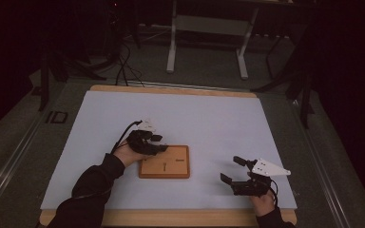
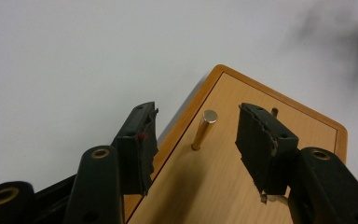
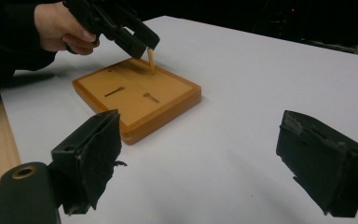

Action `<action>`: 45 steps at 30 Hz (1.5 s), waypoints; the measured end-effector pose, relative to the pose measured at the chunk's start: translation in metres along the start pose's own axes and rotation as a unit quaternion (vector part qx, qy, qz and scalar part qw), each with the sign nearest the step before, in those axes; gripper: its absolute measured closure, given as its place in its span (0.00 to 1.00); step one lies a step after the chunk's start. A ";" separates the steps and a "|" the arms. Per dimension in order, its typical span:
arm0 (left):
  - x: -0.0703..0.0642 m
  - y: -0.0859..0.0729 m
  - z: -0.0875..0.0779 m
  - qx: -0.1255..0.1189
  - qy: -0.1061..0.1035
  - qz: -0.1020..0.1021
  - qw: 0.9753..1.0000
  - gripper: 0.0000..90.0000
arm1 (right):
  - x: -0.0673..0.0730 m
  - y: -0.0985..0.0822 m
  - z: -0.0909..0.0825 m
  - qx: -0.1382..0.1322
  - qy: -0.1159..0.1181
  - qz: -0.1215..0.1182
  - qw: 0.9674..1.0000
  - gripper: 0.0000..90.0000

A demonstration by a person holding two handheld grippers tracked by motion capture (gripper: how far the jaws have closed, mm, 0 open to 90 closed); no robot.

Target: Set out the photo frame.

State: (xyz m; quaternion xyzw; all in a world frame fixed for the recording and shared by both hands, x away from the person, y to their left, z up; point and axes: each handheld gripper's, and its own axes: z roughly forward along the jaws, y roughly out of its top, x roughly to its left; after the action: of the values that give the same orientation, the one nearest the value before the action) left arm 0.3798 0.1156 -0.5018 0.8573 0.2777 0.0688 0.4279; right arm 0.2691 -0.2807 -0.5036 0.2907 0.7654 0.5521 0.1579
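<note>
Both fingers of the left gripper (image 2: 196, 133) are spread apart, one on each side of a small brass pin (image 2: 203, 129), and they do not touch it. From the right gripper view the pin stands up, a bit tilted, near the far left corner of the wooden board (image 1: 180, 168), right under the left gripper (image 3: 140, 39). The right gripper (image 1: 232, 170) sits near the front right of the white table (image 1: 209, 118), well apart from the board, and its fingers (image 3: 91, 158) are spread wide with nothing between them. It looks like the pin is already in its hole, so that part seems done. What is left, I think, is to move the left gripper away and maybe fill the other holes. Counting things: I see one board, one pin standing up, two grippers and one table. On the board there are also two more dark marks, a slot (image 3: 114, 91) and a small hole (image 3: 149, 97); I cannot tell if anything sits in them.
</note>
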 end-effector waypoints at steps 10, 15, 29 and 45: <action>-0.001 0.003 0.012 0.014 0.015 0.008 1.000 0.65 | 0.002 -0.001 0.000 0.006 -0.001 -0.004 1.000 0.15; -0.001 0.003 0.009 0.011 0.016 0.011 1.000 0.71 | 0.002 -0.001 0.000 0.008 -0.004 -0.004 1.000 0.15; -0.002 -0.001 0.007 0.015 -0.005 0.019 1.000 0.85 | 0.002 -0.001 0.001 0.010 -0.003 -0.003 1.000 0.15; 0.004 0.000 0.008 0.021 -0.028 0.026 0.999 0.93 | 0.009 0.001 0.006 0.016 -0.006 -0.013 1.000 0.13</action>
State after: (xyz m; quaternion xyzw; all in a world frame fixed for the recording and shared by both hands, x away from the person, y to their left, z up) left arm 0.3862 0.1123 -0.5069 0.8746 0.2448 0.0495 0.4155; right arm 0.2661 -0.2699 -0.5038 0.2865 0.7769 0.5358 0.1652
